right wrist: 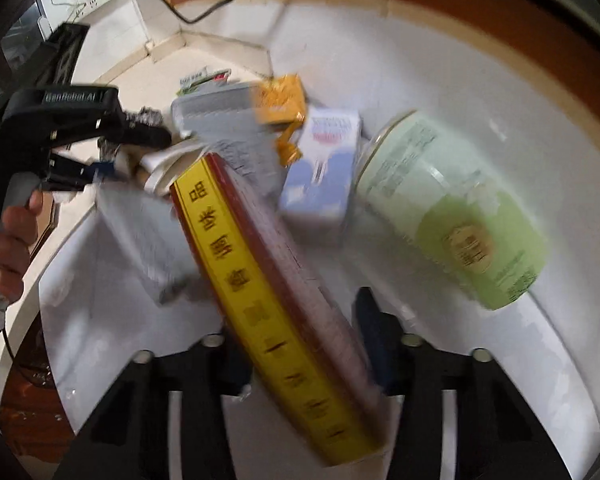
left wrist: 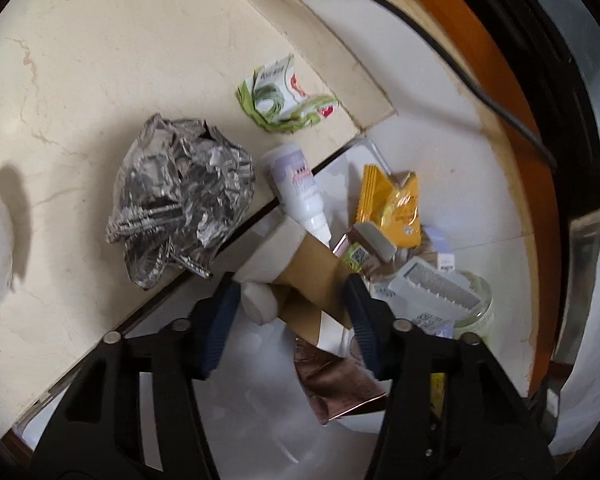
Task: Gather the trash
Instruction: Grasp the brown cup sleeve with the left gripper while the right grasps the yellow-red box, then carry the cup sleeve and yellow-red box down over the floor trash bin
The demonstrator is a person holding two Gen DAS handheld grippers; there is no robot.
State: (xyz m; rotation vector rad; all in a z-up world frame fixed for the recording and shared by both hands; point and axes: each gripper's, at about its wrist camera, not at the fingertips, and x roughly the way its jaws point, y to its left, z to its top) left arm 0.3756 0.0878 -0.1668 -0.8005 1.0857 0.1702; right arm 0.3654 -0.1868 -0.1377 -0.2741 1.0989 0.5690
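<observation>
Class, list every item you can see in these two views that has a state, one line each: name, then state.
Left hand-held gripper: closed on brown cardboard tube.
Right hand-held gripper: closed on yellow-and-red flat box.
Pale green can: lying on its side.
Silver foil wrapper: crumpled.
Yellow snack packet: torn open.

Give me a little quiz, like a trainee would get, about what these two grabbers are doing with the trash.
1. Pick one: what sits between the fingers of the left gripper? A a spoon, B a cardboard tube, C a sponge.
2. True or false: the green can stands upright.
3. Which gripper is clamped on the red and yellow box?
Key: 1 B. 2 False, it lies on its side. 3 The right gripper.
</observation>
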